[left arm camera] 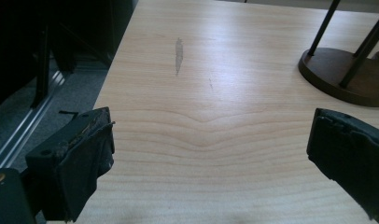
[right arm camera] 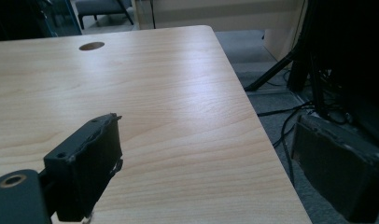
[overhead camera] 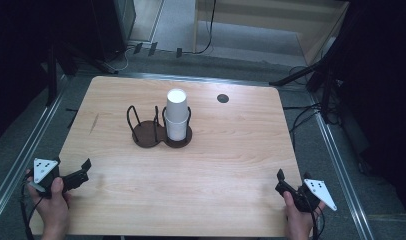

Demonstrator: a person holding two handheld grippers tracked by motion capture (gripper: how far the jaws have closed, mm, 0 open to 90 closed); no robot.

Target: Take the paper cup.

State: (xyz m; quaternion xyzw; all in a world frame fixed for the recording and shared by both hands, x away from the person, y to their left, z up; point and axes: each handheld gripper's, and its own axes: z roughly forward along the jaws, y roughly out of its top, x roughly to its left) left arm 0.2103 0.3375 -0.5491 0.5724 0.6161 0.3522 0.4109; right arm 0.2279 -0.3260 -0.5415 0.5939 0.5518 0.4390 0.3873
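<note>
Both grippers are held low at the near edge of the table (overhead camera: 231,165), one at each corner, and nothing is gripped by either. On the left gripper (overhead camera: 83,169) the jaws are spread wide, as is confirmed in the left gripper view, where bare wood lies between them. On the right gripper (overhead camera: 280,180) the jaws are likewise parted, with the table's right edge seen through the gap in the right gripper view.

Well apart from both, at the middle of the table, a white paper cup (overhead camera: 176,115) stands upright in the right-hand ring of a dark two-place cup holder (overhead camera: 147,134); the left-hand ring is unoccupied.

If the cup is to be taken, it would best be approached from the side, level with its wall, and closed on gently so the paper is not crushed, then lifted straight up clear of the wire loops.

A grey scuff (left arm camera: 178,55) on the wood and the holder's base are revealed closely in the left gripper view; a dark round hole (right arm camera: 91,46) is shown by the right gripper view.
</note>
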